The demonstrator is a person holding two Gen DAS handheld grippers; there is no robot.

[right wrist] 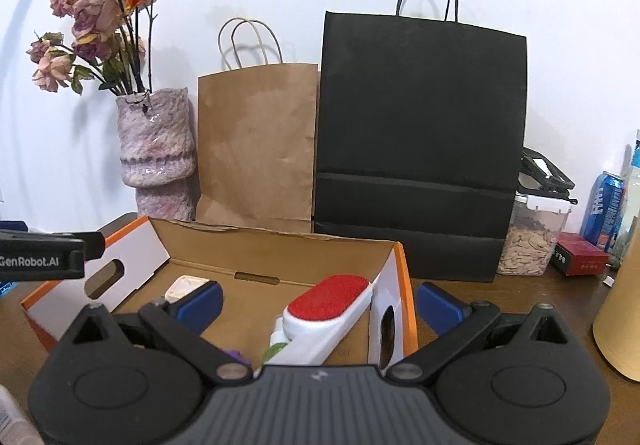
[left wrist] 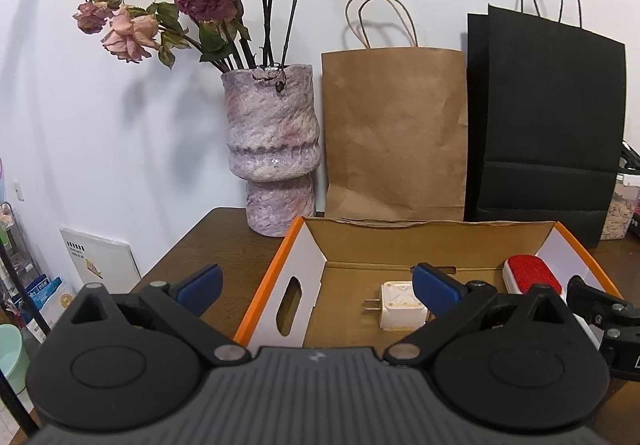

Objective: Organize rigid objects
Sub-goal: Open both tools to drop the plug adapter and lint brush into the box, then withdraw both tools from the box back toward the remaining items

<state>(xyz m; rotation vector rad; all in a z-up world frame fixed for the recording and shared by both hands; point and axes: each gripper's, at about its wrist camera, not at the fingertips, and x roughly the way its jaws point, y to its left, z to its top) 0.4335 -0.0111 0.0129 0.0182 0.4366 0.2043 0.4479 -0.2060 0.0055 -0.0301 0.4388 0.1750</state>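
An open cardboard box with orange edges [left wrist: 260,293] [right wrist: 404,285] sits on the brown table. Inside lie a white plug adapter [left wrist: 400,305] [right wrist: 186,287] and a white lint brush with a red pad [left wrist: 532,273] [right wrist: 328,305]. A purple and a green item [right wrist: 240,357] peek out beside the brush handle. My left gripper [left wrist: 318,289] is open over the box's left wall, holding nothing. My right gripper [right wrist: 320,305] is open above the brush, straddling the box's right wall. The right gripper's finger [left wrist: 600,309] shows at the left view's right edge.
A mottled purple vase [left wrist: 276,153] [right wrist: 156,153] of dried roses, a brown paper bag [left wrist: 396,133] [right wrist: 256,149] and a black paper bag [left wrist: 548,125] [right wrist: 420,141] stand behind the box. On the right are a clear container [right wrist: 532,237], a blue can [right wrist: 604,209], a red box [right wrist: 580,257] and a cardboard tube [right wrist: 620,317].
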